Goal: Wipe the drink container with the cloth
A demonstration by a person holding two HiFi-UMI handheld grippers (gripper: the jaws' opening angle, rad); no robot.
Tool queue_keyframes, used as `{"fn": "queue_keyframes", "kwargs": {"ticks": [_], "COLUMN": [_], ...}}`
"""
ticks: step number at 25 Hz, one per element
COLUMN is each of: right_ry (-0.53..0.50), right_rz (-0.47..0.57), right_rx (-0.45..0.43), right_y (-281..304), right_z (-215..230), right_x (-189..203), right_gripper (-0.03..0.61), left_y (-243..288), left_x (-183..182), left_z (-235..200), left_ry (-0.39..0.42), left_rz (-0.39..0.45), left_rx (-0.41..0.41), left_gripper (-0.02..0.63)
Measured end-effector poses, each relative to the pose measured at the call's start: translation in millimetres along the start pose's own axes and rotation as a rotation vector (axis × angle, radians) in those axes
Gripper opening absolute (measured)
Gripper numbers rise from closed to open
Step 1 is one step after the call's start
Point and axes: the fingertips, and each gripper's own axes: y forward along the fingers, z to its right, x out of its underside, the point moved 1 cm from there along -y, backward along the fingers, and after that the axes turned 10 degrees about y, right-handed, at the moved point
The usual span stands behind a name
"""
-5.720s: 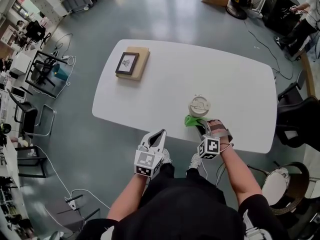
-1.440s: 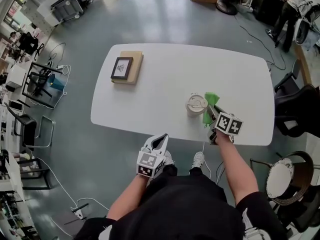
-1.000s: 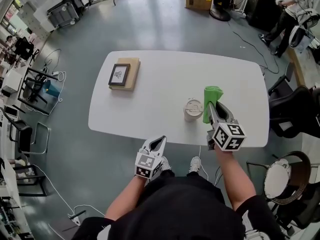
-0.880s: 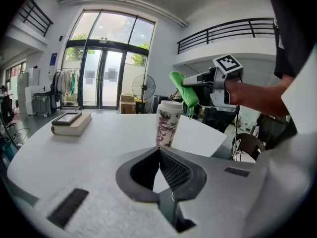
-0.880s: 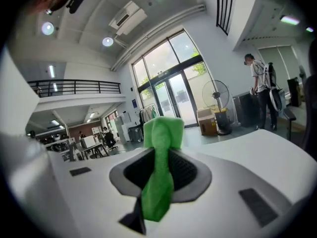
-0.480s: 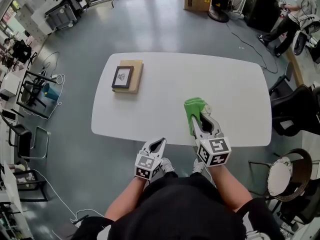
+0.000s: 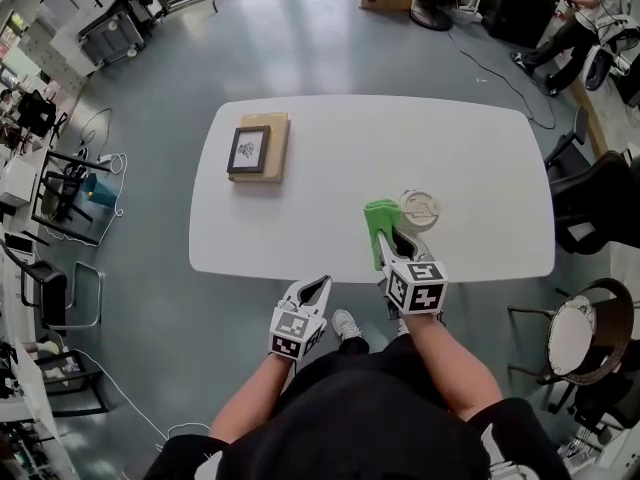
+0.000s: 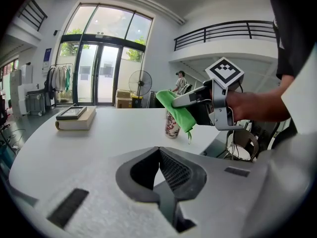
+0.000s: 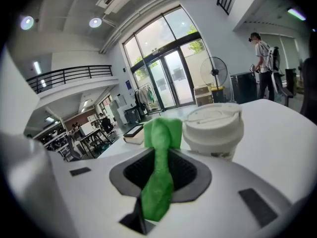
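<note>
The right gripper (image 7: 390, 246) clamps the green cloth (image 7: 379, 220); the drink container (image 7: 419, 211) stands upright near the bench's (image 7: 330, 158) front edge, just right of the cloth; the left gripper (image 7: 316, 290), jaws together and empty, hangs beyond that edge, farther off.

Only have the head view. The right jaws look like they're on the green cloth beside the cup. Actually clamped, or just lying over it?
Observer: Clamped. The right gripper view shows the right gripper with its jaws shut on the green cloth, which bunches up out of them.
Operator: Left one carrying anything?
Observer: No. The left gripper view shows the left gripper with its jaws together and nothing between them.
Operator: Cup plain white all over?
Observer: The lid is. The left gripper view shows a dark printed pattern on the side of the cup.
</note>
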Motion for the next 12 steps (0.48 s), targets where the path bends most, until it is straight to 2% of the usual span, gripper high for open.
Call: {"fn": "queue_keyframes", "kwargs": {"ticks": [4, 12], "right_ry": [0.110, 0.194], "right_rz": [-0.029, -0.029], "right_rx": [0.026, 0.086], "right_y": [5.8, 13.4], "right_z": [14.7, 38.9], "right_x": [13.6, 25.7], "right_gripper": [0.092, 0.094], "left_y": [-1.2, 4.3], "left_x": [6.5, 15.9], "left_z": [-2.4, -3.4], "left_ry": [-0.006, -0.017], "left_rz": [-0.012, -0.015], "left_rx": [0.004, 0.021], "left_gripper": [0.008, 0.007]}}
